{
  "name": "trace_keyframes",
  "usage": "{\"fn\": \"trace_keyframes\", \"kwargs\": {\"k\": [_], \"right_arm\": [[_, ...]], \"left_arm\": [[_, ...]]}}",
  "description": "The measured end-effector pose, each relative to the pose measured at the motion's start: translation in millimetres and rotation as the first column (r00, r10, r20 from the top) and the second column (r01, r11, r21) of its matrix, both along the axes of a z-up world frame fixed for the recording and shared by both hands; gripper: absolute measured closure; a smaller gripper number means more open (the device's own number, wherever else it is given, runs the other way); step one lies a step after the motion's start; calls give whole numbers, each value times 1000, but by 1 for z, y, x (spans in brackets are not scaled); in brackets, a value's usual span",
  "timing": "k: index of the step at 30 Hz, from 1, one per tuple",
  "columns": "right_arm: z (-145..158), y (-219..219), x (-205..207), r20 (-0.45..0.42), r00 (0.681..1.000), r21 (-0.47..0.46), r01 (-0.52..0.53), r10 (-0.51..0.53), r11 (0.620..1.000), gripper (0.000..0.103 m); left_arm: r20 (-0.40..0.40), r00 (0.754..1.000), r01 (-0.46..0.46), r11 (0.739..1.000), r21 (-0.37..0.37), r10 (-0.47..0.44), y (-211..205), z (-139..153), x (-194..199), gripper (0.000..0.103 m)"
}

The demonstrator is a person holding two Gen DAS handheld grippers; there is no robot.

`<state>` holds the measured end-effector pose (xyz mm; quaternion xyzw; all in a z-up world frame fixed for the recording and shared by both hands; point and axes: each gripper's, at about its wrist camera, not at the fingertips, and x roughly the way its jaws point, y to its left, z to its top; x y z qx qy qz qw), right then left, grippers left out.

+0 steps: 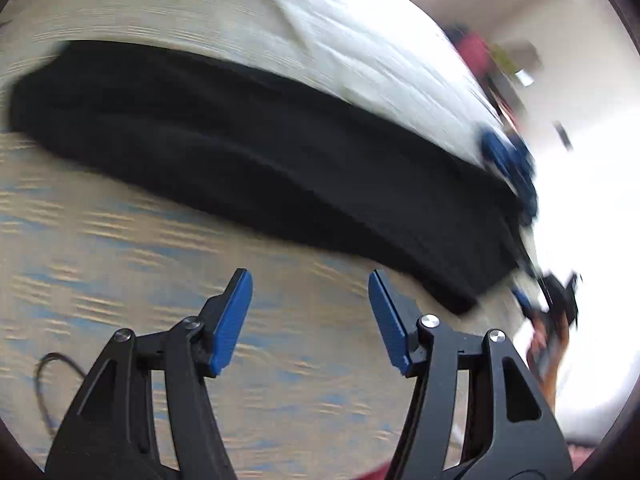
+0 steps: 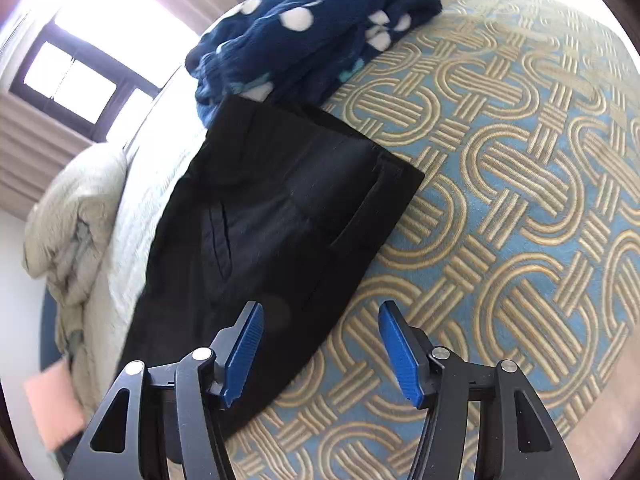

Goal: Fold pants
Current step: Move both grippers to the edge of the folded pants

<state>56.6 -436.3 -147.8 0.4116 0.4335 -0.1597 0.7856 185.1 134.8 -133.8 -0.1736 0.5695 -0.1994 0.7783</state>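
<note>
Black pants (image 2: 272, 232) lie flat on a bed with a blue and gold patterned cover (image 2: 520, 200). In the left wrist view, which is blurred, the pants (image 1: 260, 168) stretch as a long dark band across the cover. My left gripper (image 1: 310, 280) is open and empty, above the cover just short of the pants' near edge. My right gripper (image 2: 320, 316) is open and empty, over the near edge of the pants at their waist end. The other gripper (image 1: 556, 304) shows blurred at the right end of the pants.
A dark blue blanket with white dots (image 2: 304, 32) lies bunched at the far end of the pants. A rolled pale quilt (image 2: 76, 220) lies at the left bed side. A window (image 2: 76, 80) with curtains is behind. A thin cable (image 1: 48, 384) lies on the cover.
</note>
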Motion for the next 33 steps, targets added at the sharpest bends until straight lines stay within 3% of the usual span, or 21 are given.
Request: {"fn": "trace_keyframes", "kwargs": {"k": [2, 6, 11, 17, 18, 19, 21, 26, 28, 33], "right_arm": [[-5, -11, 0, 16, 1000, 63, 25, -26, 998, 37], [-10, -24, 0, 28, 998, 118, 44, -47, 992, 37], [-5, -32, 2, 16, 1000, 45, 21, -22, 999, 36], [-3, -34, 16, 2, 1000, 13, -17, 17, 1000, 35], [-3, -34, 19, 3, 1000, 16, -17, 17, 1000, 35], [-4, -35, 21, 5, 1000, 22, -14, 14, 1000, 35], [-6, -38, 24, 7, 1000, 44, 0, -1, 999, 32], [-11, -46, 21, 39, 998, 100, 35, -39, 994, 29], [-12, -47, 21, 42, 998, 101, 36, -41, 994, 29], [-10, -46, 21, 34, 999, 81, 34, -36, 996, 29]], "left_arm": [[-15, 987, 157, 986, -62, -158, -64, -9, -4, 41], [-21, 932, 359, 932, -54, -361, -165, -27, -11, 41], [-14, 916, 400, 915, -46, -401, -215, -35, -14, 41], [-6, 925, 381, 925, -15, -381, -218, -39, -17, 41], [2, 926, 378, 926, -2, -378, -224, -38, -13, 46], [9, 927, 375, 927, 14, -375, -225, -37, -14, 64], [21, 922, 386, 922, 34, -387, -225, -36, -16, 81], [39, 922, 384, 923, 13, -384, -218, -35, -21, 81], [25, 932, 362, 932, 29, -363, -216, -39, -19, 61], [60, 929, 363, 931, 32, -365, -226, -37, -21, 42]]}}
